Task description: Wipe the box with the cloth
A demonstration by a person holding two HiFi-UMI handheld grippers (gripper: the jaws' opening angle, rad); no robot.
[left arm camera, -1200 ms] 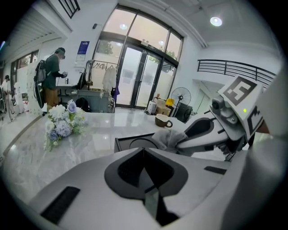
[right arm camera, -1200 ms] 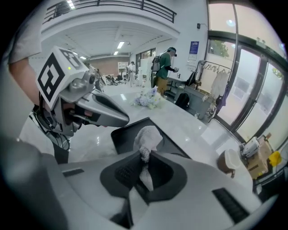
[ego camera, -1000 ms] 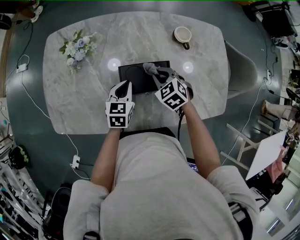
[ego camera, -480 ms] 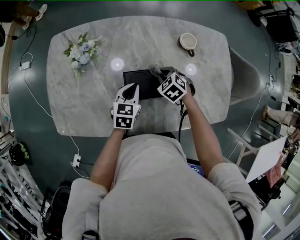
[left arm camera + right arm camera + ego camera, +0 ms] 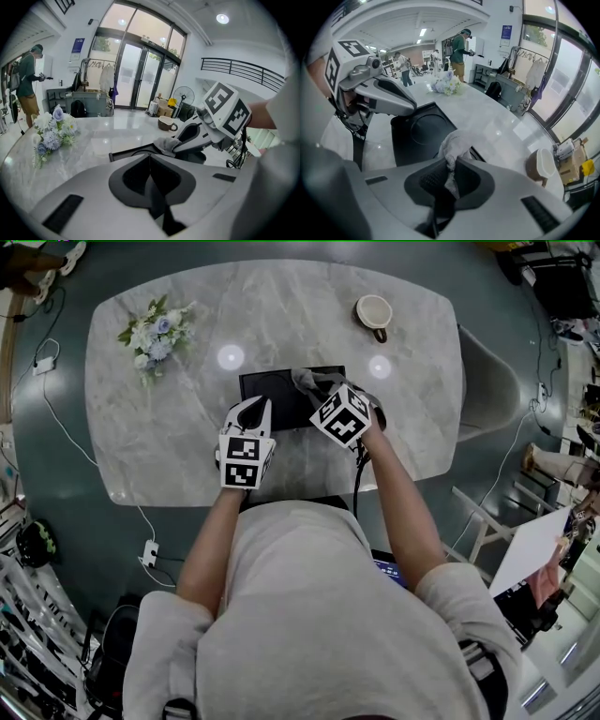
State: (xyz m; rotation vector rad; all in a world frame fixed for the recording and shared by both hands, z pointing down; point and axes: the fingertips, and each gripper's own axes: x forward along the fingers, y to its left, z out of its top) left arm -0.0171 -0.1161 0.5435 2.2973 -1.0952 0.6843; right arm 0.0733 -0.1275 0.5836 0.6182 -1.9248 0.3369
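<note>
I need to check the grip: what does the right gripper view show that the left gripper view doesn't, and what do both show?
Only the right gripper view: the inner faces of the right gripper's fingers, closed on the cloth. Only the left gripper view: the left gripper's fingers shut together, nothing between them. Both: the cloth, the black box, the flowers, the cup and the marble table.

A pale marble table stands on a dark teal floor; tall glass doors admit daylight.
</note>
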